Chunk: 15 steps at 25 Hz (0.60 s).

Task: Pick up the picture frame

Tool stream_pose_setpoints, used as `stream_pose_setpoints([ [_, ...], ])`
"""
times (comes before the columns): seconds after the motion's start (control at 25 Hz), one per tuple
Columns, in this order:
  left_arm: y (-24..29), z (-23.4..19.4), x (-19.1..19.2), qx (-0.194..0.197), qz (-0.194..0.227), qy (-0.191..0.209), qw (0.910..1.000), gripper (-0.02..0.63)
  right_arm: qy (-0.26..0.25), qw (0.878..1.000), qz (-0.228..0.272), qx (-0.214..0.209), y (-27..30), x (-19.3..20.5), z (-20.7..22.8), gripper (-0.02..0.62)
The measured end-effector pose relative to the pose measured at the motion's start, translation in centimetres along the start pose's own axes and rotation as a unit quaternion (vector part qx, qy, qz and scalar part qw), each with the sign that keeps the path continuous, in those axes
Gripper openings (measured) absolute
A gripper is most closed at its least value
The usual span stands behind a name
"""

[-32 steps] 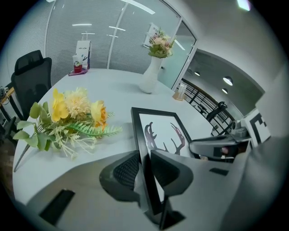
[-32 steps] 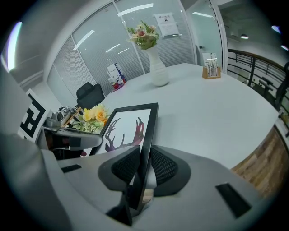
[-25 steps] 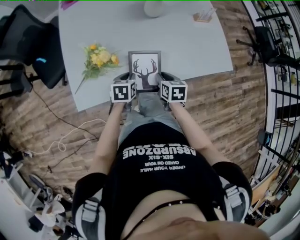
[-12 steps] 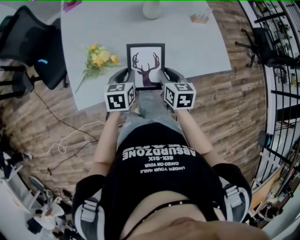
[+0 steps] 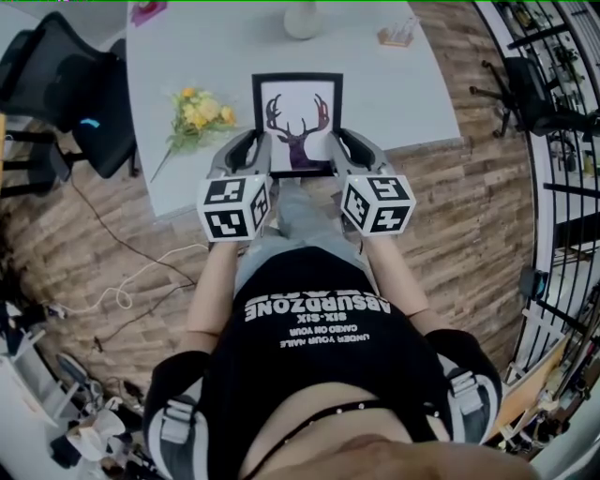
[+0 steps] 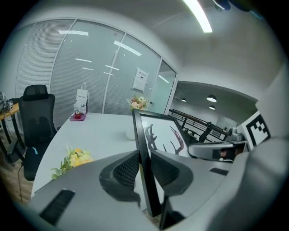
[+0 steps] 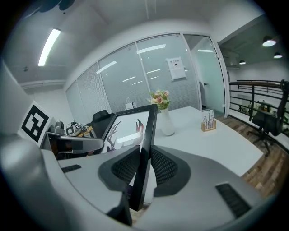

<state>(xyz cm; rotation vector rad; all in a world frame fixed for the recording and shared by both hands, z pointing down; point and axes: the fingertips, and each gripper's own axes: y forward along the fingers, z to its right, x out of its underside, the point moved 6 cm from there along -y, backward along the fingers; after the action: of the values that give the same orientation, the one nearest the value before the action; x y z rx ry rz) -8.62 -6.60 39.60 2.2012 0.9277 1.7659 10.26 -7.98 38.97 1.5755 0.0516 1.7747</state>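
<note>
Black office chair (image 5: 56, 84): well to the left of the left claw, off the counter's left end.

Bunch of yellow flowers with green stems (image 5: 199, 117): lying on the pale grey counter (image 5: 403, 94), just left of the left claw (image 5: 253, 142), not touching it.

Left claw: jaws set a moderate way apart and clamped on the left rail of the black rectangular picture frame with a deer-antler print (image 5: 297, 122). One ribbed pad is on the front of the rail and one on the back.

Frame: spans the gap between the two claws, held clear of the counter above its near edge, tilted, print side toward the person.

Right claw (image 5: 339, 142): same opening, pads pressed on either face of the frame's right rail.

White rounded vase (image 5: 303, 19): on the counter beyond the frame, ahead of both claws.

Small wooden card holder (image 5: 398, 35): ahead and to the right of the right claw, well apart from it.
</note>
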Motion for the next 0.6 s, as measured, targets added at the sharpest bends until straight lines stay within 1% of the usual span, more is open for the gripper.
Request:
stream_pose_setpoints([
  [0.4,-4.0,2.6,-2.1,0.004,0.051,0.016,0.9986,0.094,-0.005,0.998,0.053,-0.015,-4.2,-2.1,-1.1,0.089],
  [0.6,-5.4,3.4,-2.0,0.008,0.060,0.008,0.9981,0.092,-0.011,0.998,0.065,-0.019,-6.0,-2.1,-1.7,0.089],
])
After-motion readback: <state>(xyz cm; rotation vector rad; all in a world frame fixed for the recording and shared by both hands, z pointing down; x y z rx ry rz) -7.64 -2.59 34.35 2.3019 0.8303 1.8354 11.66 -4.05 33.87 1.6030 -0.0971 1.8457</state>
